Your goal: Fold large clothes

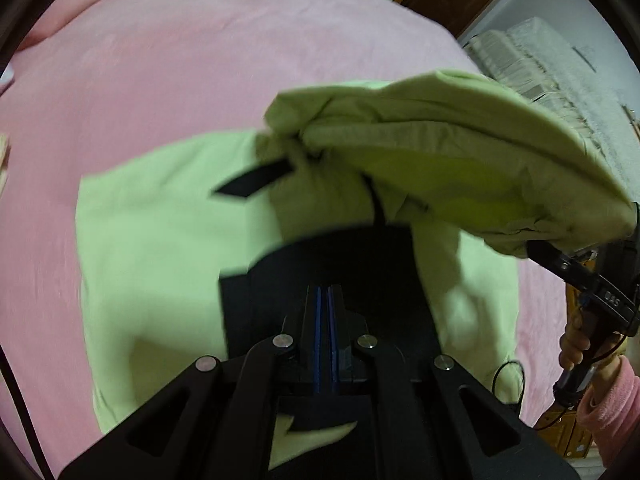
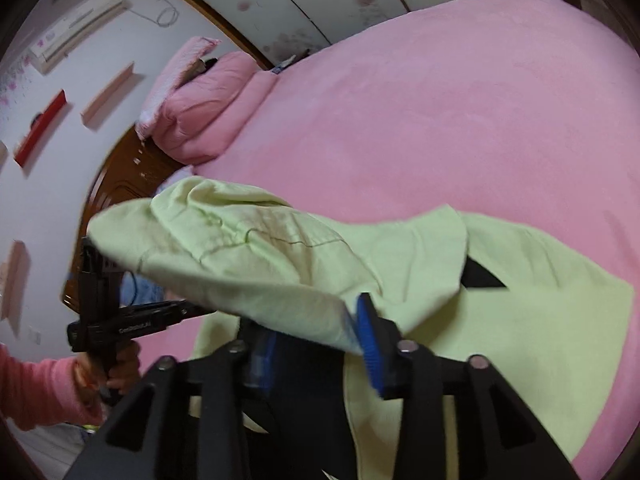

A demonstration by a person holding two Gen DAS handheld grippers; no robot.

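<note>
Covering nearly the whole view, a pink bed [image 2: 460,112] carries a pale green garment [image 1: 152,264] with black patches, most of it lying flat on the cover. One part of the garment [image 2: 248,256] is lifted off the bed and hangs stretched in the air between the two tongs. A pink pillow [image 2: 200,108] sits at the head of the bed beside a dark wooden headboard [image 2: 120,184]. Both hands wear pink sleeves [image 2: 36,388]. The left gripper [image 1: 325,300] has its blue pads pressed together, with dark cloth bunched ahead of them; what it pinches cannot be made out. The right gripper [image 2: 316,344] stands partly apart, green cloth draped between its fingers and not squeezed.
</note>
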